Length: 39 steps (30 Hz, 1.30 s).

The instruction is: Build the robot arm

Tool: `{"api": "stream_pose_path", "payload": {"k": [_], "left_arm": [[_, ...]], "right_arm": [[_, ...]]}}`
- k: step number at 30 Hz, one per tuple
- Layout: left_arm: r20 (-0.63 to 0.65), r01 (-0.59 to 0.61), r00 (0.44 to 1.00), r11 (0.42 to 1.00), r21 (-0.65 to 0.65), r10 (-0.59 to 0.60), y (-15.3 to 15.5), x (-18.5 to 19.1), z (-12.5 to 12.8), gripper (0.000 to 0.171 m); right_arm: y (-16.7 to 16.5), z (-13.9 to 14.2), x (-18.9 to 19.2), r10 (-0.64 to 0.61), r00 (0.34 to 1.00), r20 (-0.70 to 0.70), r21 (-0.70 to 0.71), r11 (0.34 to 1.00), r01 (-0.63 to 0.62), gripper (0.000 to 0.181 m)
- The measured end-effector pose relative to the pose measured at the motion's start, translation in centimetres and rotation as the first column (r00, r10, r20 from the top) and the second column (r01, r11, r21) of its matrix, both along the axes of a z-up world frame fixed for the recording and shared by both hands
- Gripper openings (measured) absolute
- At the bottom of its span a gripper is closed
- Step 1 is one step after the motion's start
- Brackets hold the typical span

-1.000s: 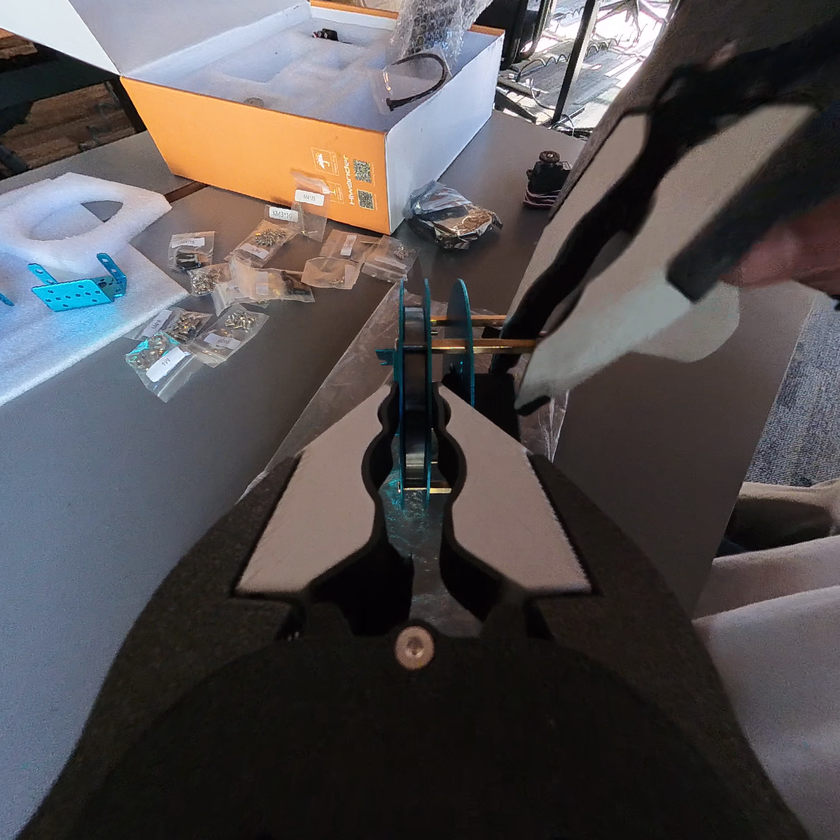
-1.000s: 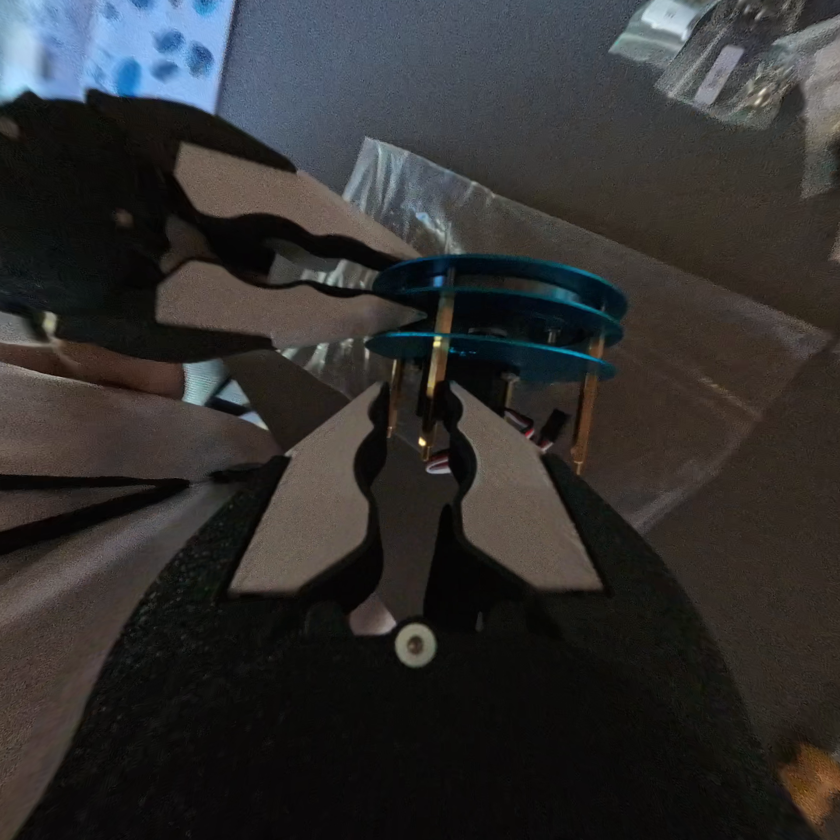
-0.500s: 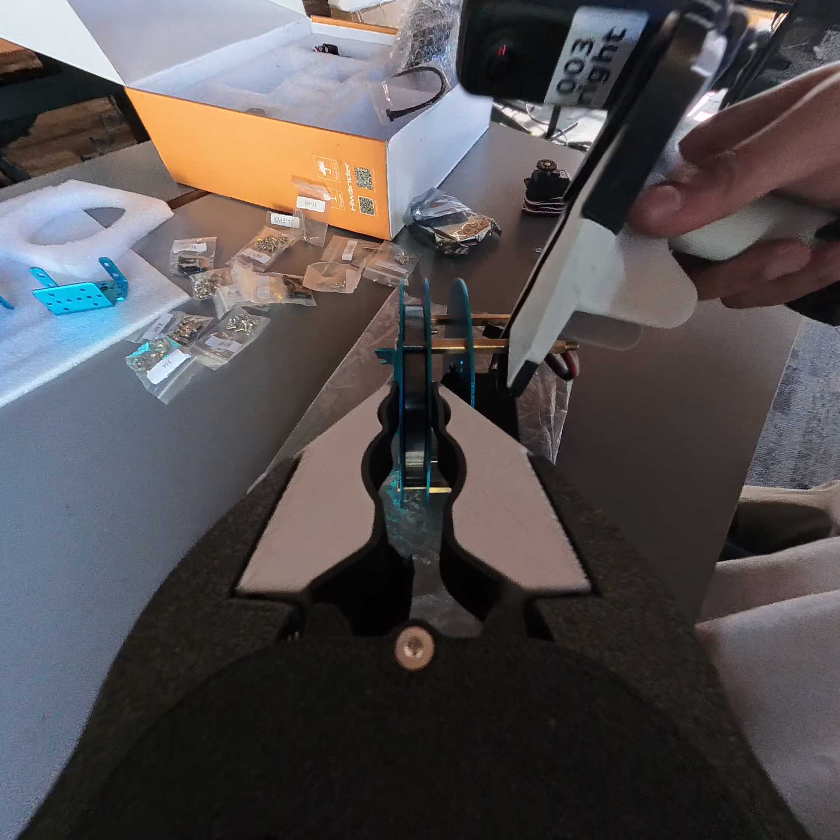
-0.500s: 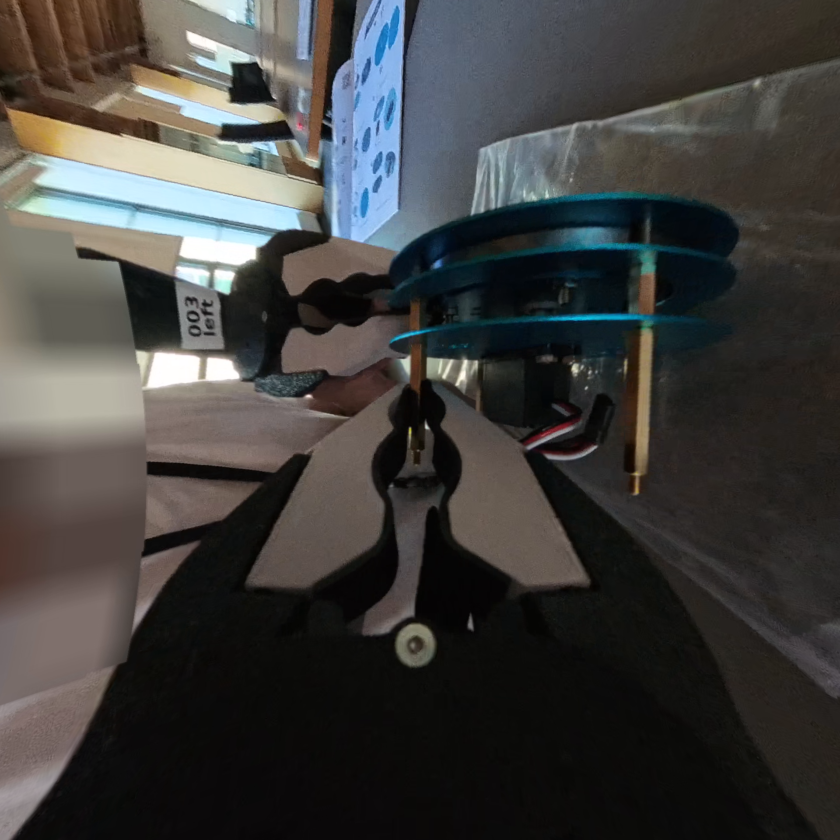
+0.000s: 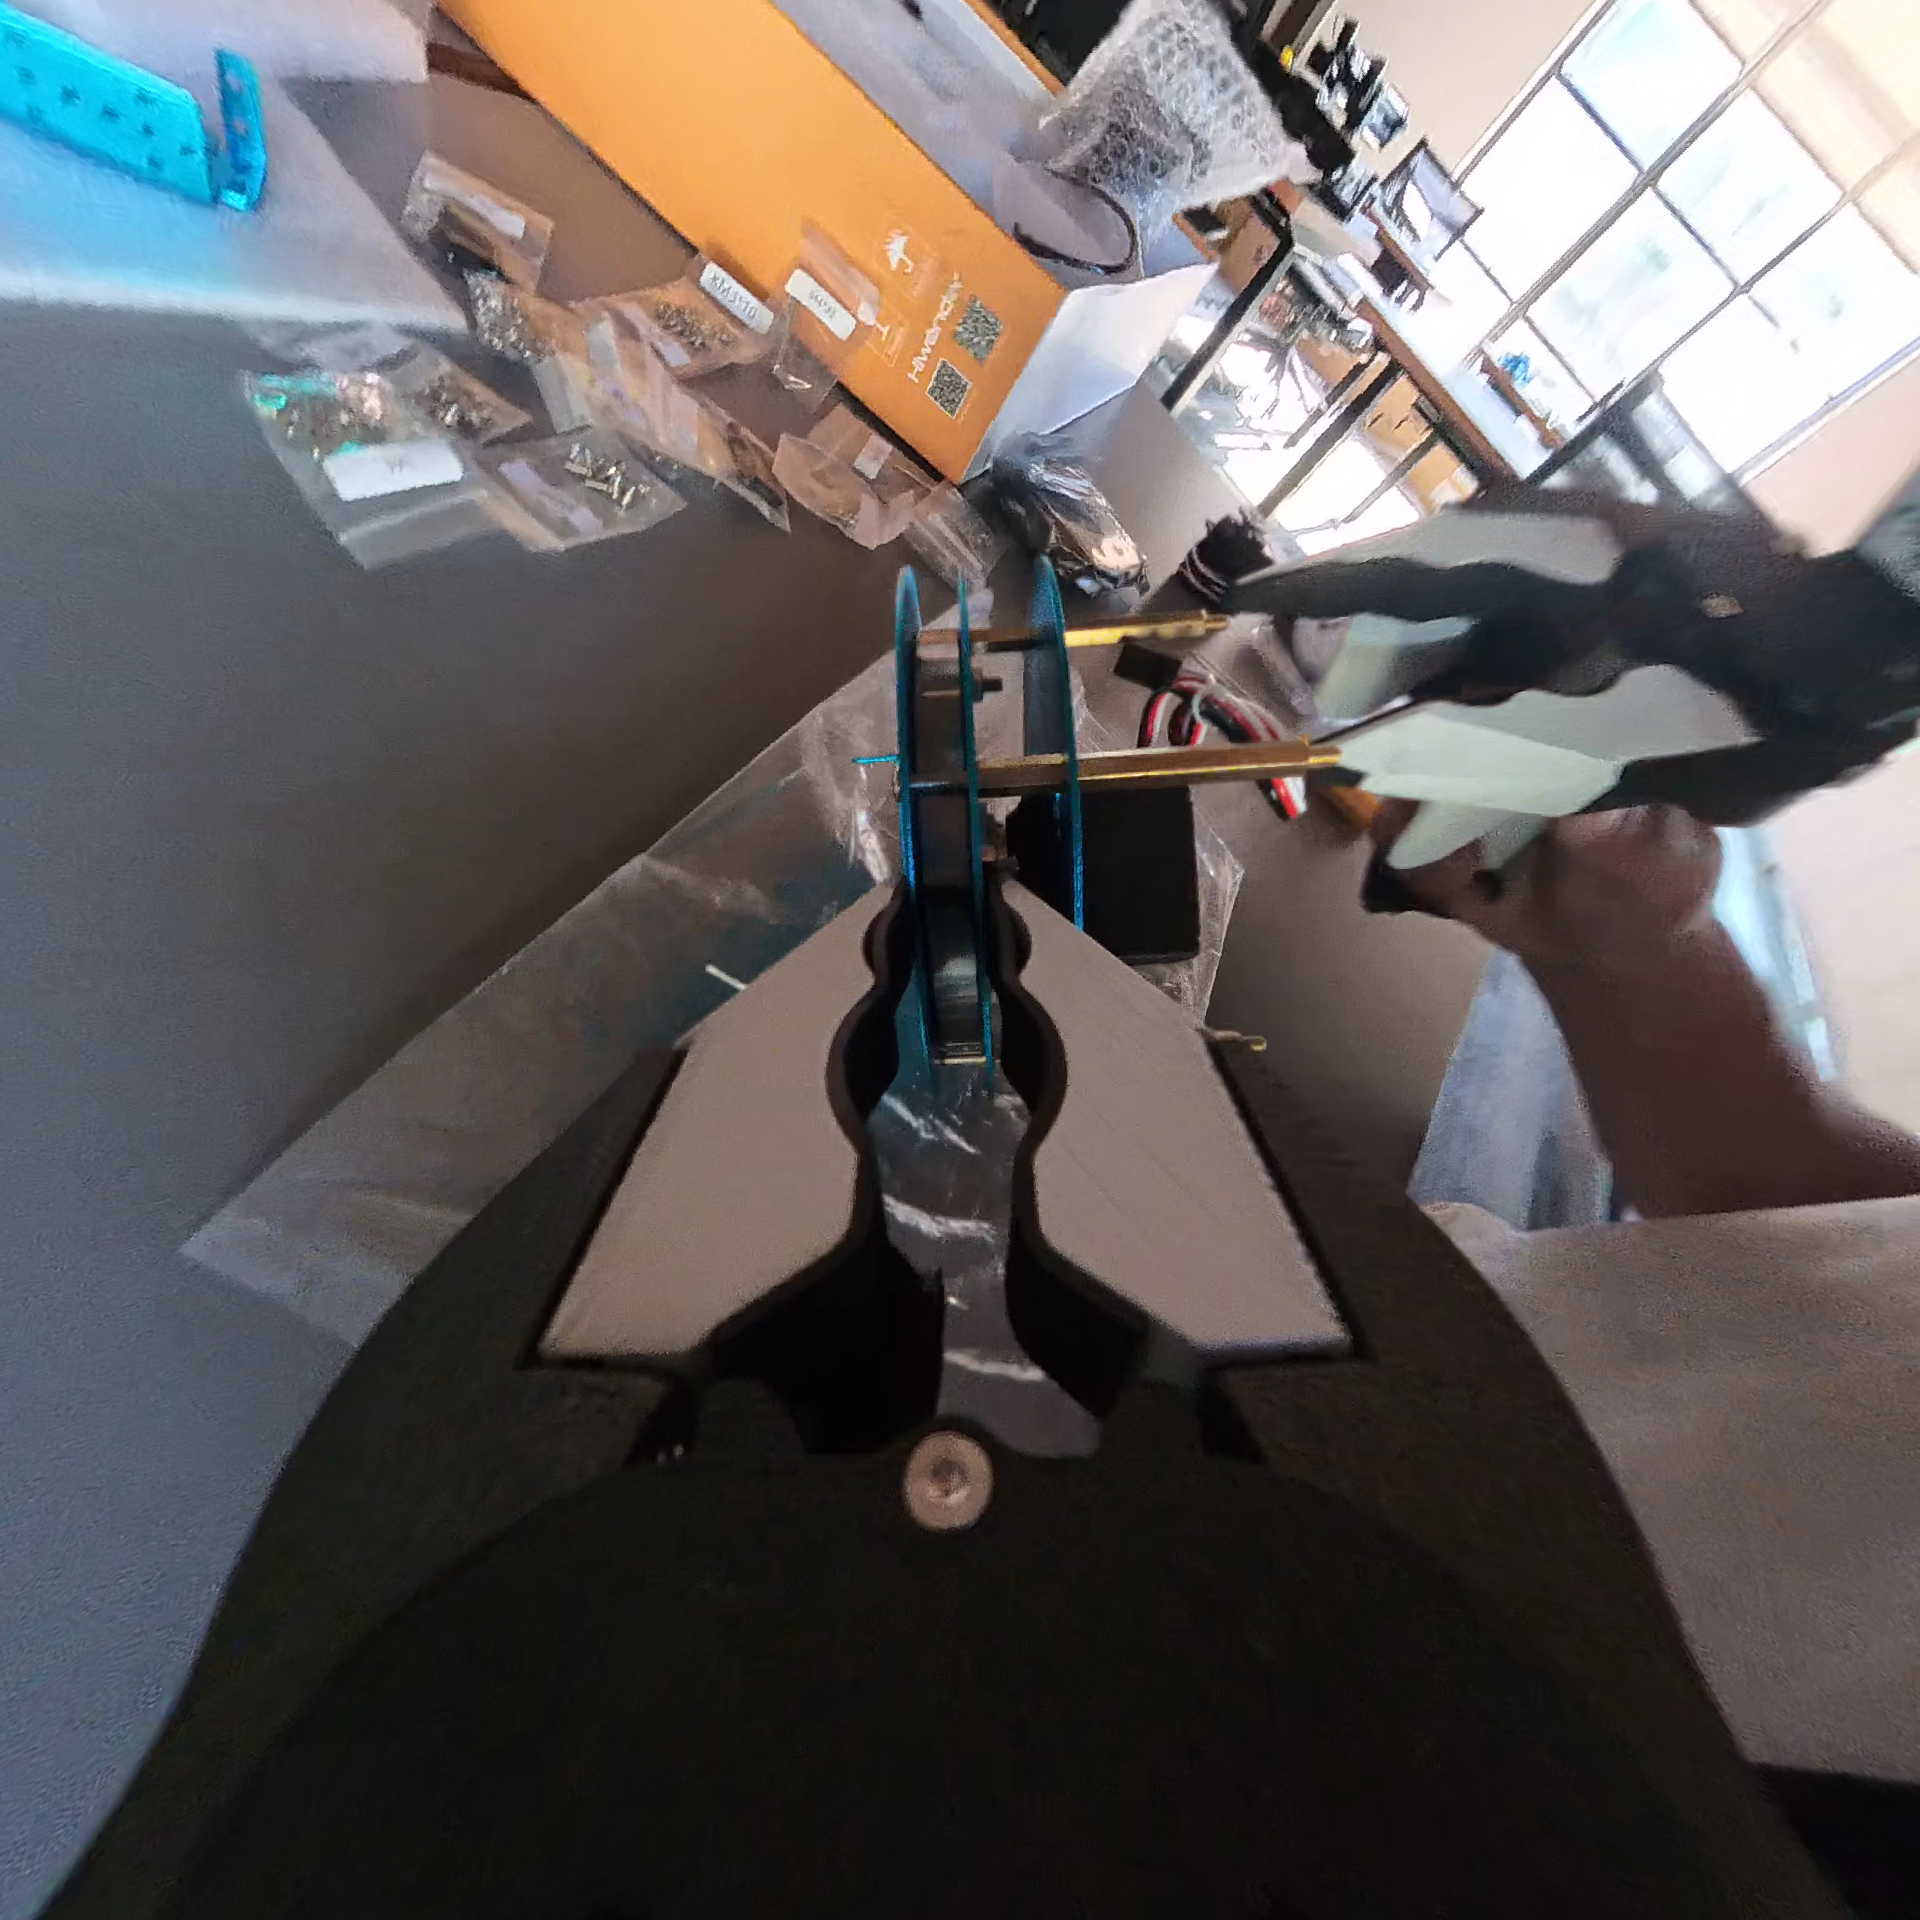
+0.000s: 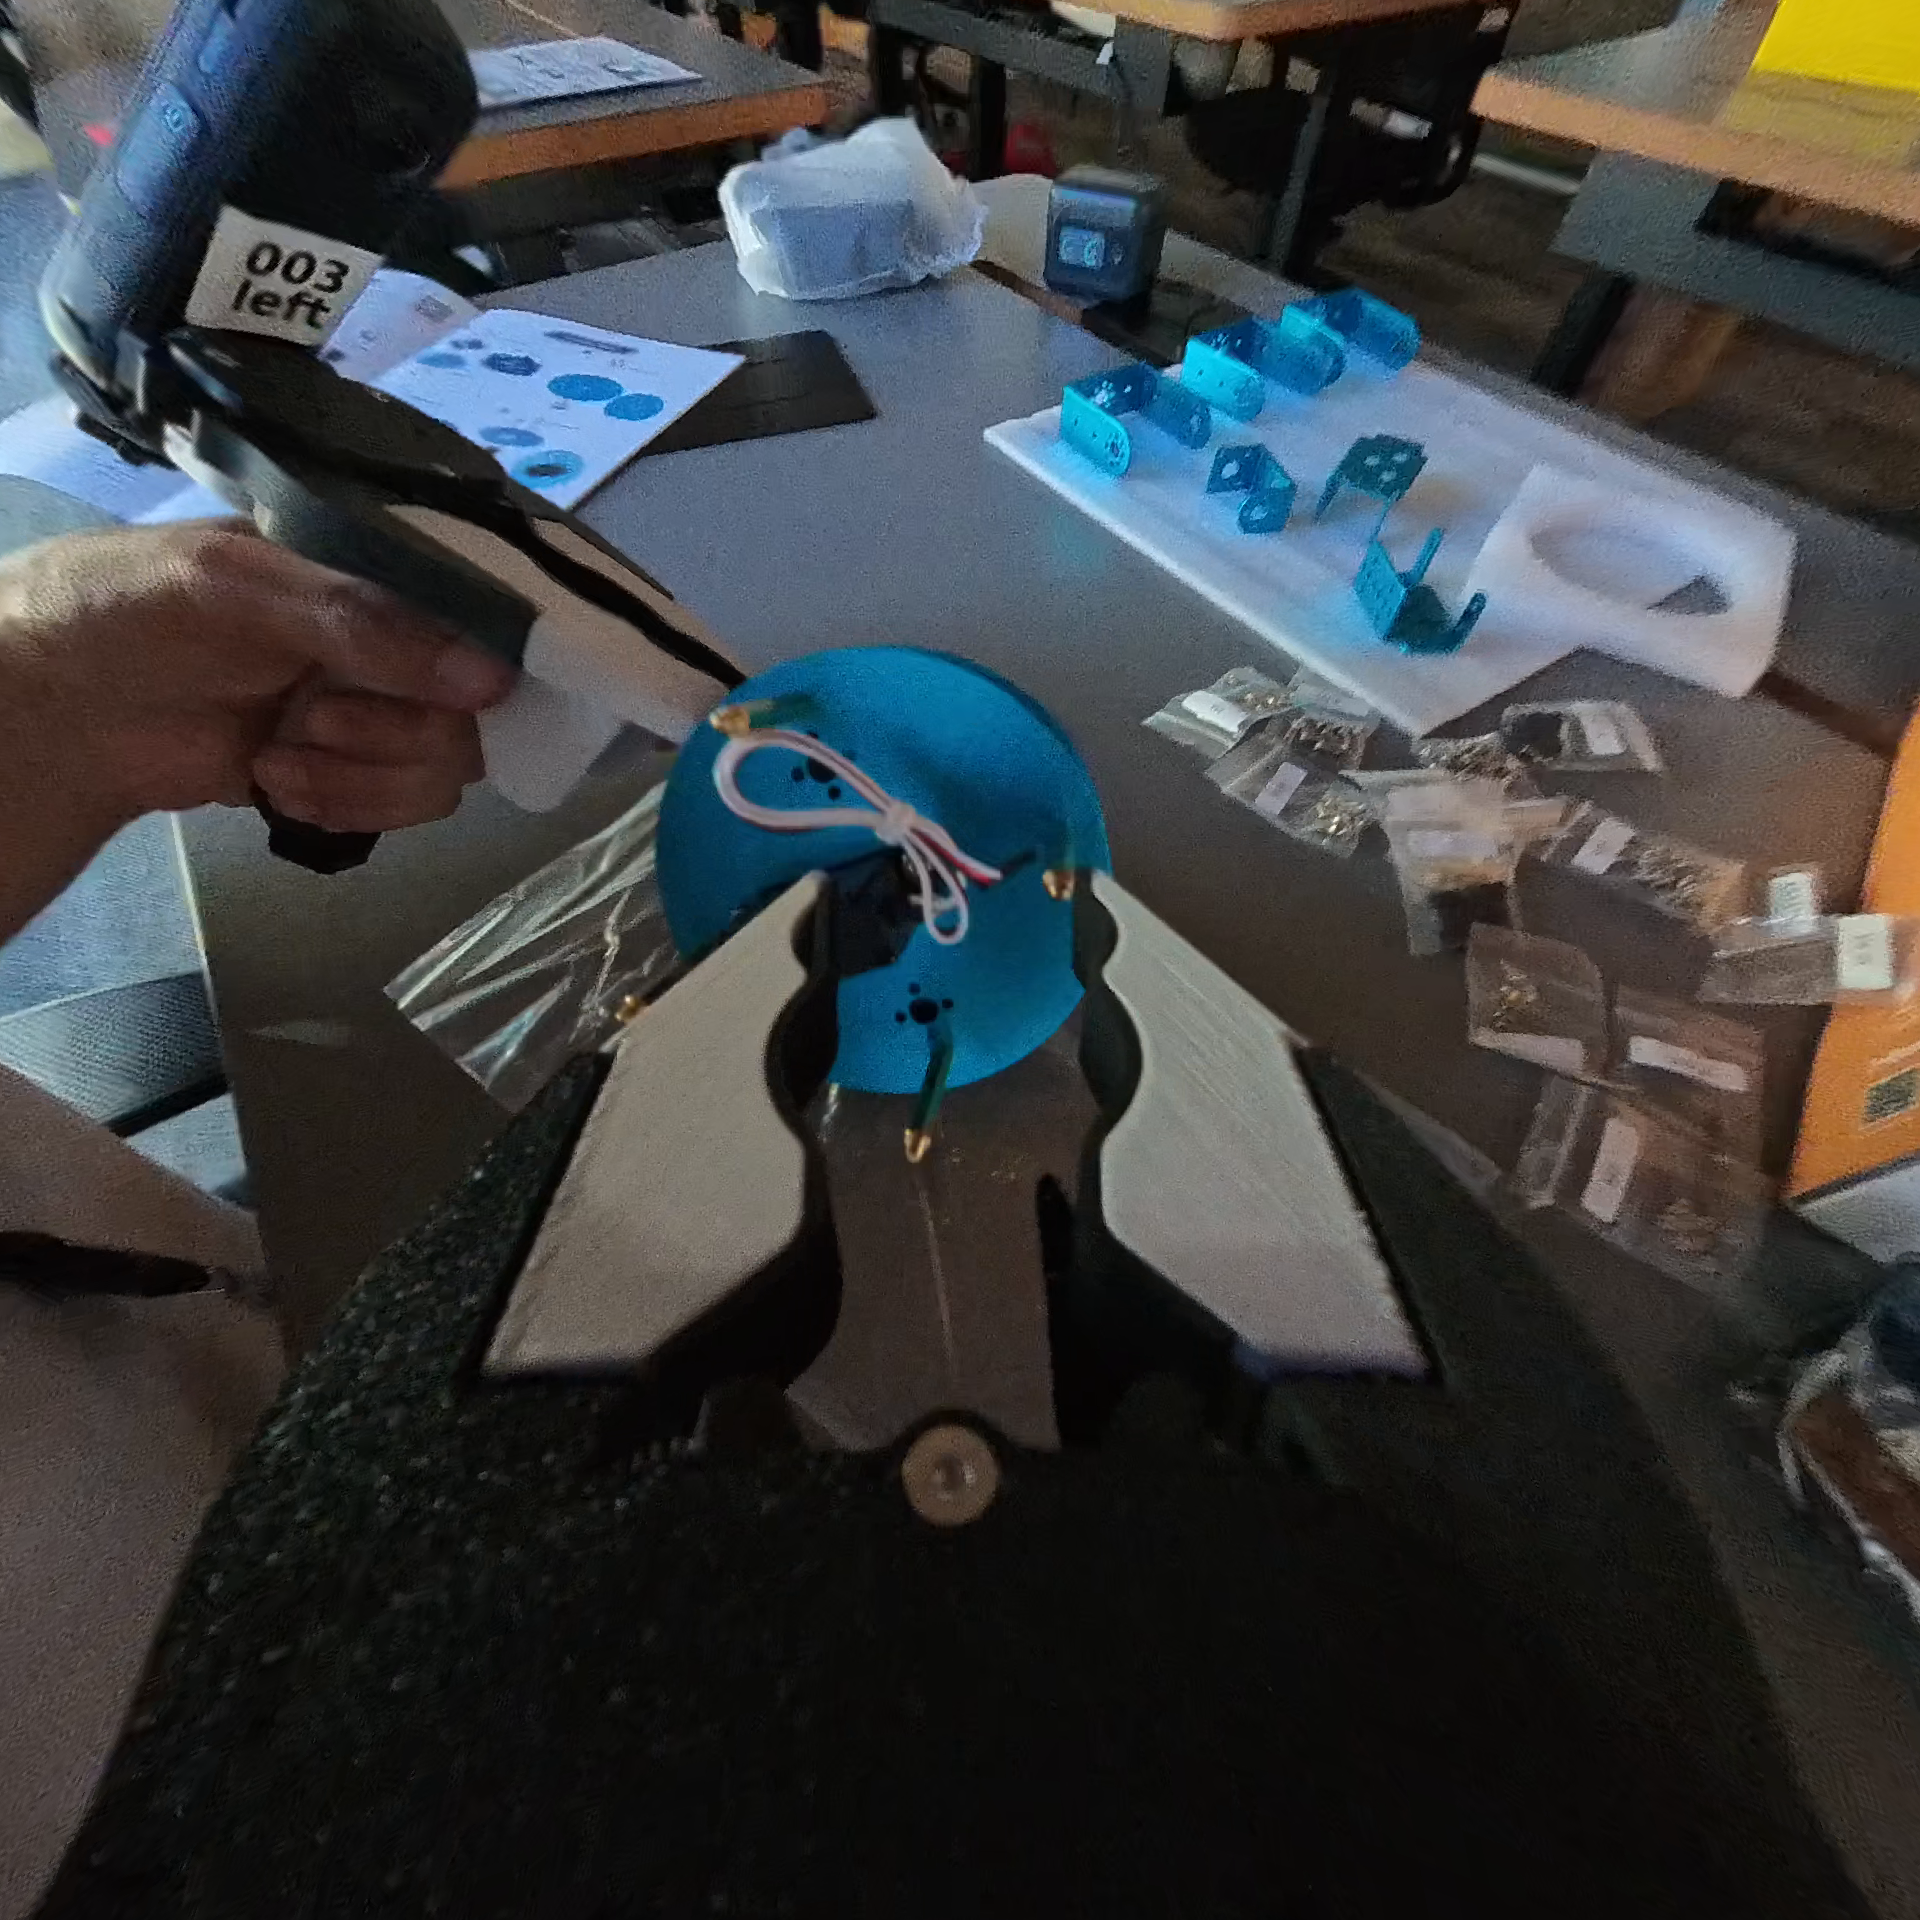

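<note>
Left wrist view: left gripper (image 5: pixel 951 935) clamps the blue disc stack (image 5: pixel 940 790); right gripper (image 5: pixel 1283 681) gapes empty beside its brass posts (image 5: pixel 1143 764).

1. Three blue discs (image 5: pixel 940 790) stacked in one assembly.
2. Four brass standoffs (image 5: pixel 1143 766) (two show in the left wrist view).
3. Two grippers: left gripper (image 5: pixel 945 935), right gripper (image 6: pixel 951 935).
4. About six blue metal brackets (image 6: pixel 1242 400) on white foam.
5. One orange box (image 5: pixel 790 197).
6. Small hardware bags (image 6: pixel 1538 925): too many and too blurred to count.
</note>
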<state>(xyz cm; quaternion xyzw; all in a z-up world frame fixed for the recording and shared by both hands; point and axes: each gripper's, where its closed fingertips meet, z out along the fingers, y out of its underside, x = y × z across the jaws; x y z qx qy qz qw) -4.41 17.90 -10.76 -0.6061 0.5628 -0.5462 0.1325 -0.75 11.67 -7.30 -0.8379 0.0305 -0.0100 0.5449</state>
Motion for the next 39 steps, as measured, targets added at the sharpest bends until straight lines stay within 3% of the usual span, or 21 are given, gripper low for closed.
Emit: {"api": "stream_pose_path", "payload": {"k": [2, 3, 5, 12, 16, 19, 23, 28, 34, 39], "left_arm": [[-0.009, -0.014, 1.000, 0.997, -0.081, 0.014, 0.7, -0.3, -0.4, 0.012], [-0.009, -0.019, 1.000, 0.993, -0.115, 0.018, 1.0, -0.4, -0.6, 0.012], [-0.022, -0.029, 0.999, 0.980, -0.196, 0.025, 1.5, -0.5, -1.0, 0.012], [-0.069, -0.079, 0.996, 0.945, -0.316, 0.060, 2.6, -0.1, -1.9, 0.012], [-0.089, -0.088, 0.994, 0.941, -0.327, 0.062, 2.7, -0.1, -2.1, 0.013], [-0.104, -0.102, 0.992, 0.935, -0.340, 0.070, 2.9, -0.3, -2.3, 0.013], [-0.117, -0.100, 0.991, 0.912, -0.398, 0.057, 2.0, -0.9, -1.9, 0.012], [-0.194, -0.033, 0.978, 0.871, -0.489, -0.072, -1.0, -0.5, -2.7, 0.013], [-0.291, -0.021, 0.939, 0.815, -0.579, -0.182, -1.1, 0.4, -4.0, 0.013], [-0.283, 0.051, 0.934, 0.866, -0.497, -0.217, -0.9, 0.3, -4.0, 0.019]], "right_arm": [[-0.2, -1.2, 0.5, 0.068, 0.986, -0.149, 0.040, 0.997, -0.062, 0.059], [-0.4, -1.7, 0.5, 0.110, 0.970, -0.216, 0.056, 0.993, -0.100, 0.051], [-0.5, -3.7, -0.8, 0.229, 0.919, -0.322, 0.002, 0.970, -0.241, 0.052], [0.8, -7.3, -1.1, 0.263, 0.963, -0.059, -0.170, 0.948, -0.269, 0.030], [1.8, -7.9, -0.7, 0.269, 0.963, 0.020, -0.209, 0.943, -0.260, 0.006], [2.0, -7.9, -0.7, 0.293, 0.954, 0.061, -0.232, 0.934, -0.272, 0.005], [0.8, -7.2, -1.6, 0.342, 0.938, 0.059, -0.297, 0.903, -0.311, 0.004], [-2.5, -7.1, -1.6, 0.353, 0.935, 0.040, -0.387, 0.868, -0.311, 0.003], [-2.8, -7.6, -1.8, 0.343, 0.939, -0.031, -0.377, 0.866, -0.329, 0.002], [-2.7, -7.8, -1.6, 0.355, 0.934, -0.046, -0.367, 0.863, -0.347, 0.004]]}}
